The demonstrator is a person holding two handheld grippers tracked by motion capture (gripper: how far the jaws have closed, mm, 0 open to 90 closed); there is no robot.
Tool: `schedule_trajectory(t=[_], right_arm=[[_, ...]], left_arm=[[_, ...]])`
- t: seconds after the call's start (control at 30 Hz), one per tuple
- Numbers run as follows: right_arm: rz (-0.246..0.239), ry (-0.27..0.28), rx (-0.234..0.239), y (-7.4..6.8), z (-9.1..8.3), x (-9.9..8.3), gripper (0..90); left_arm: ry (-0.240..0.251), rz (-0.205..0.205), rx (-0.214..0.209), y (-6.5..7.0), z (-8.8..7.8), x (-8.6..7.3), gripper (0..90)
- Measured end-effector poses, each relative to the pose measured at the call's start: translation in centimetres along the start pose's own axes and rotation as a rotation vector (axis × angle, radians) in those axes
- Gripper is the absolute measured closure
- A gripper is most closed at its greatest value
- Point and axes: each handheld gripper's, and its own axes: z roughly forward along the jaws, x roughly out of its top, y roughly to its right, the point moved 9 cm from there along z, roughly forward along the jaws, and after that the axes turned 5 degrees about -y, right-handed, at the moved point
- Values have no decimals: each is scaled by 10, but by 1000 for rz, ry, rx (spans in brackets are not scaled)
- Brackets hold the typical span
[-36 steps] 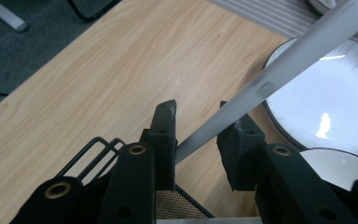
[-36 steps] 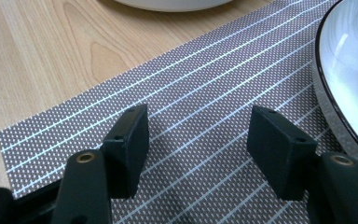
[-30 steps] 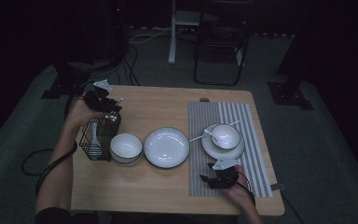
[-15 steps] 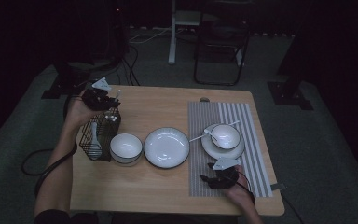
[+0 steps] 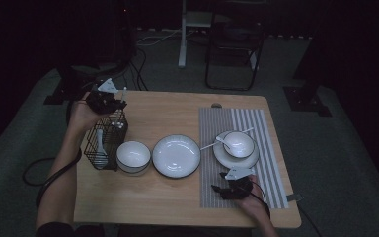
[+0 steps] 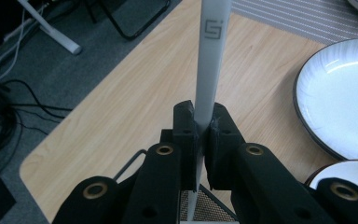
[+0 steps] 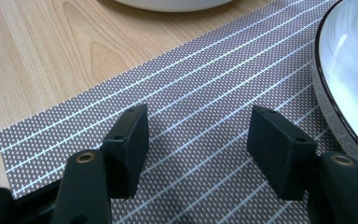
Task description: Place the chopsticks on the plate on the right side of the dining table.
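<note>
My left gripper (image 5: 109, 101) hovers over the black wire basket (image 5: 103, 143) at the table's left. Its jaws have just been closing and now pinch a flat white utensil handle (image 6: 210, 56) that bears a small logo. The handle pokes up past the left gripper (image 6: 204, 119) as a thin white stick (image 5: 124, 93). One white spoon (image 5: 100, 144) stands in the basket. My right gripper (image 5: 222, 190) rests on the striped placemat (image 5: 271, 163), open, with nothing between the jaws of the right gripper (image 7: 198, 135).
A white bowl (image 5: 133, 155) and a white plate (image 5: 176, 155) sit mid-table beside the basket. On the placemat a saucer (image 5: 227, 159) carries a small bowl (image 5: 238, 143) and a spoon (image 5: 212, 144). A chair and cables lie beyond the far edge.
The left gripper has lifted slightly above the basket with the white handle in it. The right gripper has stayed where it was.
</note>
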Motion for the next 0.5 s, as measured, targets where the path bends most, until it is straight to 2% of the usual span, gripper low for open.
schedule_trajectory(t=[0.1,0.17,0.4,0.5], right_arm=[[0,0,0,0,0,0,386],[0,0,0,0,0,0,386],[1,0,0,0,0,0,386],[1,1,0,0,0,0,386]], left_arm=[[15,11,13,0,-11,11,849],[15,11,13,0,-11,11,849],[73,82,75,2,-52,56,849],[118,104,71,9,-65,77,849]])
